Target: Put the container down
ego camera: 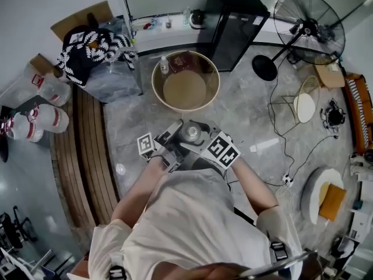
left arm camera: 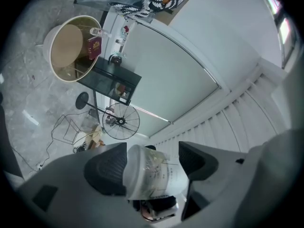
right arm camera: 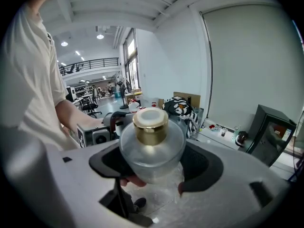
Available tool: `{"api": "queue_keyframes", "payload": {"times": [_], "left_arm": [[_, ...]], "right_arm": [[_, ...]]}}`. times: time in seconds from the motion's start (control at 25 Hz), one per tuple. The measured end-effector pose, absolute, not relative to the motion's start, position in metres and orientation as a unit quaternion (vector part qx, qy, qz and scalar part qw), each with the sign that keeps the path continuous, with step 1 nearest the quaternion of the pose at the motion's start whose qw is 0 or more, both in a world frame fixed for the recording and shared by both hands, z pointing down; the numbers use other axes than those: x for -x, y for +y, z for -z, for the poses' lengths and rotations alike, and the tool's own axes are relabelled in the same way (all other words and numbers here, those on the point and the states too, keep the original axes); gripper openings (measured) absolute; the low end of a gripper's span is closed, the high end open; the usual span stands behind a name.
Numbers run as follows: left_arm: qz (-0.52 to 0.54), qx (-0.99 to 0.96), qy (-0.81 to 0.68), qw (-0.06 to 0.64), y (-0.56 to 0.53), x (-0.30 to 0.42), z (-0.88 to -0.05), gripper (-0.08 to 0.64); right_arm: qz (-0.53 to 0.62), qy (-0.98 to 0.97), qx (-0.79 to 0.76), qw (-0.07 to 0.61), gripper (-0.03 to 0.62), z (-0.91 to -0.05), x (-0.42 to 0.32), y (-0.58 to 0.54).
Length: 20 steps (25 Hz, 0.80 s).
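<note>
A clear plastic container (ego camera: 191, 134) with a gold lid is held at waist height between both grippers, above the grey stone floor (ego camera: 250, 121). In the right gripper view the container (right arm camera: 152, 148) fills the gap between the dark pads, lid toward the camera, and my right gripper (right arm camera: 152, 161) is shut on its round body. The left gripper view shows the container (left arm camera: 154, 172) lying sideways, pressed against the left pad, with my left gripper (left arm camera: 152, 167) shut on it. In the head view my left gripper (ego camera: 166, 147) and right gripper (ego camera: 211, 149) stand close together.
Just ahead a round tan tub (ego camera: 185, 80) stands on the floor with a bottle and a red book at its far rim. A black cabinet (ego camera: 233, 22) and a floor fan (ego camera: 309, 28) are beyond. A wooden slatted bench (ego camera: 87, 150) runs along the left; cables (ego camera: 291, 156) trail at the right.
</note>
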<state>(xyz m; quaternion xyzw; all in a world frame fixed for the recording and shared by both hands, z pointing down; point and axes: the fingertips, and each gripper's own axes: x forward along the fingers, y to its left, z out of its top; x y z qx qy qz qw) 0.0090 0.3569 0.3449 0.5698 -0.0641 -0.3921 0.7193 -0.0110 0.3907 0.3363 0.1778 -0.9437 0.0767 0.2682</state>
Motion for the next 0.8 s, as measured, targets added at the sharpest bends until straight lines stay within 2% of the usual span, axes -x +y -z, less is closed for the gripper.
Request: {"api": "queue_keyframes", "payload": {"times": [0.8], "left_arm": [[0.396, -0.567, -0.059, 0.72, 0.325, 0.002, -0.349, 0.333]], "right_arm": [[-0.075, -0.941, -0.183, 0.276, 0.337, -0.34, 0.023, 0.359]]}}
